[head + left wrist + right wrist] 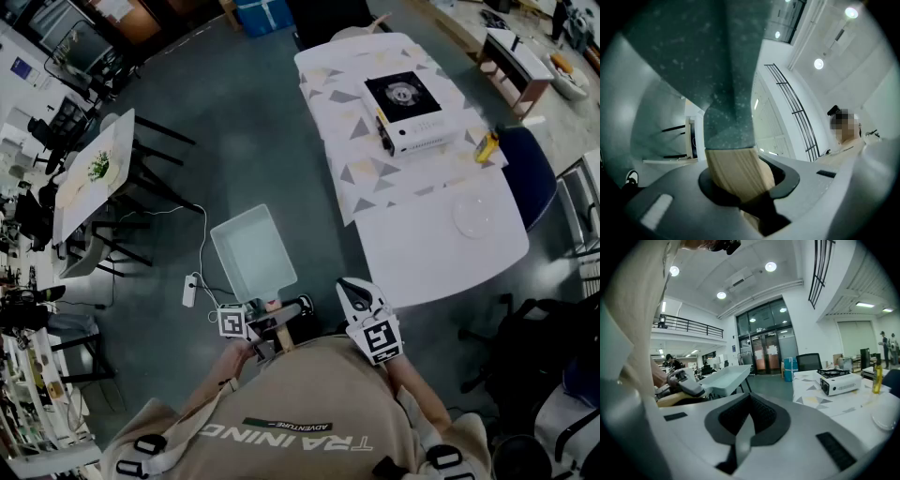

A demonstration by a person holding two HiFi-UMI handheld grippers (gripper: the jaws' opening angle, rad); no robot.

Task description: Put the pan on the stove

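I hold a pale grey-green rectangular pan [251,251] over the floor, close to the person's body. My left gripper [284,317] is shut on its wooden handle [736,173]. In the left gripper view the pan's speckled underside [726,61] fills the upper frame. My right gripper [351,287] is beside it on the right, shut with nothing in it, its jaws meeting in the right gripper view [744,423]. That view also shows the pan [724,378] at the left. The white portable stove [410,111] stands on the far half of the long table [441,253], well ahead and to the right.
A yellow bottle [487,145] stands next to the stove and a white plate [472,217] lies on the near half of the table. A blue chair [527,173] is at the table's right. A power strip [190,291] and cable lie on the floor at the left, near a small side table [94,173].
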